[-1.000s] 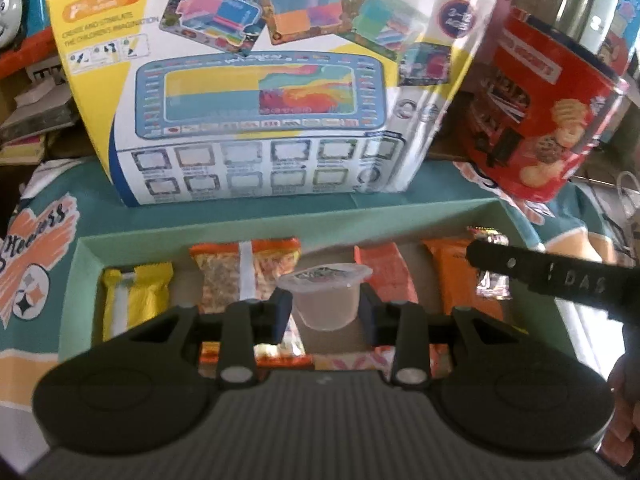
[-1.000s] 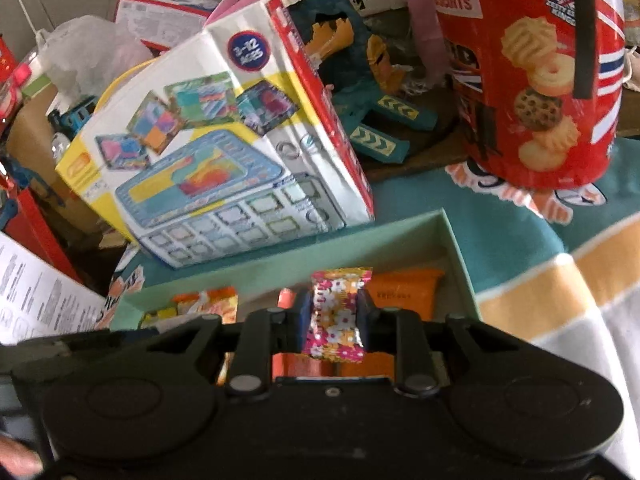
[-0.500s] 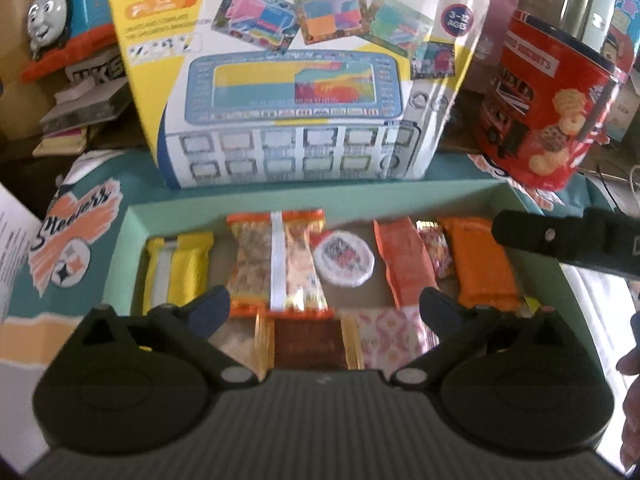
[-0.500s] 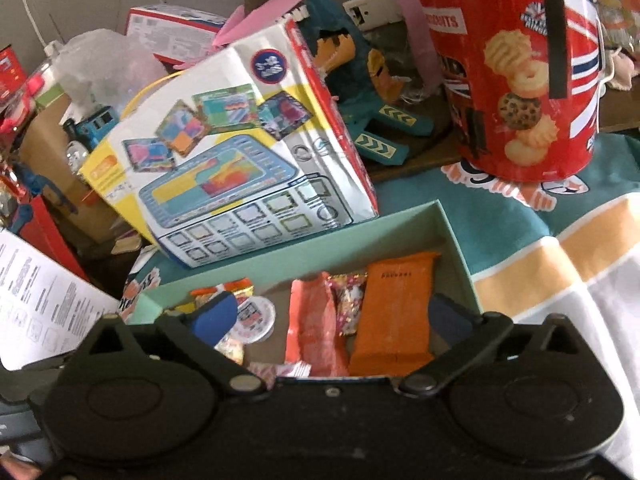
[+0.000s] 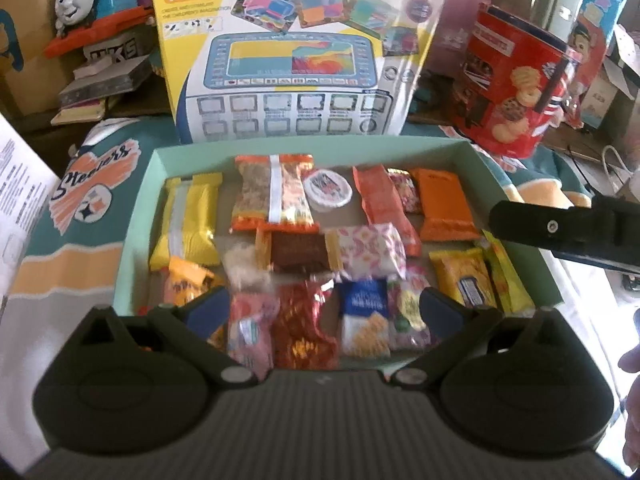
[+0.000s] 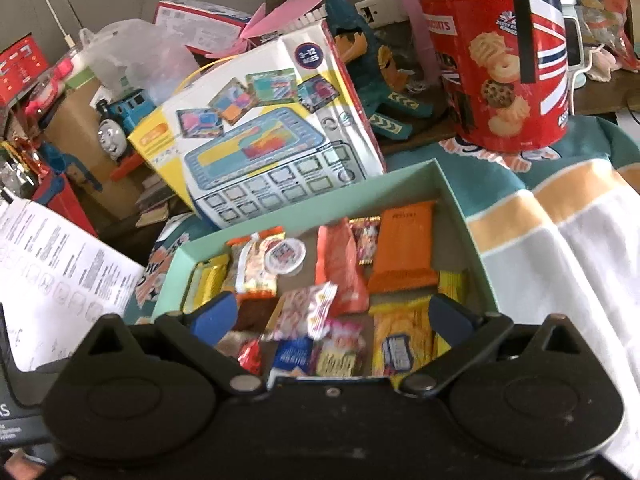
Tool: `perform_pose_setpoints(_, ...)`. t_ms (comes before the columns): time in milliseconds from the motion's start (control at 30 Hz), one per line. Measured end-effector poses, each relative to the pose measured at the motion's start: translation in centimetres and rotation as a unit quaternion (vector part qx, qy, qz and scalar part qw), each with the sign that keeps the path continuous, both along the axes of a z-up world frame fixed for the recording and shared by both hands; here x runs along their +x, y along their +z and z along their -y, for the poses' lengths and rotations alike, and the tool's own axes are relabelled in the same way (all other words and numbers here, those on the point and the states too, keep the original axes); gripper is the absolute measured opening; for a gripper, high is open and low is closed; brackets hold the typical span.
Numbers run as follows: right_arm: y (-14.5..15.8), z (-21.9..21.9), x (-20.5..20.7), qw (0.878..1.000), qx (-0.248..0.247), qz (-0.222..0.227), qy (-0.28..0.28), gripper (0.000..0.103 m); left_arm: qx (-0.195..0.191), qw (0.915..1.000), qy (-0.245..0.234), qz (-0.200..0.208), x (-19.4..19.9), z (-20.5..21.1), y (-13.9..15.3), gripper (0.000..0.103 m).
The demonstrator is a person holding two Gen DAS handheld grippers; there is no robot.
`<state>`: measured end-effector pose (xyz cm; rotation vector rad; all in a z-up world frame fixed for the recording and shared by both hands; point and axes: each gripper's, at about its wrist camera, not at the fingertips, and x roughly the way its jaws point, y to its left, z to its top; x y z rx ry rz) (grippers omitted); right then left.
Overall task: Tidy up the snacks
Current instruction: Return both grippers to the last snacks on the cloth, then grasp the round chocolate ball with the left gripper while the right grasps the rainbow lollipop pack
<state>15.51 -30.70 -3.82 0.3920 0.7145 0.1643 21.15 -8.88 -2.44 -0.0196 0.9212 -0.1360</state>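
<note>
Both the left gripper (image 5: pixel 322 306) and right gripper (image 6: pixel 330 314) hang spread wide and empty above the green box (image 5: pixel 472 151), where the snacks (image 5: pixel 360 256) lie side by side, far row neatest.

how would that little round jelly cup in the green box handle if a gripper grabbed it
The jelly cup looks small and light, so easy to lift. Its round, smooth plastic sides may slip or squash under hard squeezing. Standing lid-up among flat packets, it could tip if nudged.

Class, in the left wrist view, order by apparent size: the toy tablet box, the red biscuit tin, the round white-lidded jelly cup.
1. Toy tablet box
2. Red biscuit tin
3. Round white-lidded jelly cup, though nearest the camera
</note>
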Motion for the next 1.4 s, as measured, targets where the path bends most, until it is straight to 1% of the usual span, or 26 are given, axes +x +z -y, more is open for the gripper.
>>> perform_pose_setpoints(267,-0.3,-0.1,-3.6,1.0,0.007,-0.007,0.006,0.103,-0.004,0.9999,-0.003,-0.015,-3.4,-0.1,-0.8,0.103)
perform_pose_setpoints(400,-1.6,0.3,-4.9,1.0,0.018,-0.022,0.003,0.103,-0.002,0.9996,-0.004,-0.029,-4.8,-0.2,-1.9,0.103)
perform_pose_setpoints(500,-3.0,0.6,-5.6,0.999,0.027,-0.038,-0.001,0.103,-0.001,0.9988,-0.006,-0.048,-5.6,-0.3,-3.3,0.103)
perform_pose_setpoints(700,-5.7,1.2,-6.3,0.996,0.048,-0.069,-0.014,0.103,0.0,0.997,-0.014,-0.076,-6.2,0.6,-5.6,0.103)
perform_pose_setpoints(833,-6.9,1.3,-6.4,0.994,0.061,-0.085,-0.019,0.103,-0.002,0.9966,-0.023,-0.079,-5.8,1.9,-6.3,0.103)
perform_pose_setpoints(933,-7.4,1.3,-6.2,0.993,0.067,-0.092,-0.019,0.103,0.005,0.9966,-0.03,-0.077,-5.5,3.0,-6.9,0.103)
perform_pose_setpoints(967,-7.5,1.2,-6.1,0.993,0.068,-0.093,-0.018,0.103,0.006,0.9969,-0.031,-0.072,-5.5,3.2,-7.0,0.097)
perform_pose_setpoints(1000,-7.6,1.1,-6.0,0.993,0.068,-0.094,-0.018,0.103,0.003,0.9971,-0.034,-0.069,-5.5,3.2,-7.1,0.076)
perform_pose_setpoints(1033,-7.7,1.0,-6.0,0.993,0.068,-0.095,-0.017,0.103,-0.006,0.9964,-0.045,-0.072,-5.5,3.2,-7.2,0.061)
perform_pose_setpoints(1067,-7.7,1.0,-6.0,0.993,0.068,-0.095,-0.016,0.103,-0.02,0.995,-0.056,-0.081,-5.5,3.1,-7.3,0.038)
perform_pose_setpoints(1167,-8.1,0.7,-5.8,0.992,0.07,-0.1,-0.015,0.103,-0.02,0.9953,-0.058,-0.075,-5.9,2.5,-7.0,0.029)
perform_pose_setpoints(1200,-8.2,0.6,-5.7,0.992,0.07,-0.102,-0.014,0.103,-0.022,0.9951,-0.059,-0.076,-6.0,2.2,-7.0,0.028)
perform_pose_setpoints(1400,-8.6,-0.6,-5.7,0.992,0.065,-0.104,-0.001,0.103,-0.03,0.9949,-0.052,-0.08,-7.1,-0.3,-7.1,0.028)
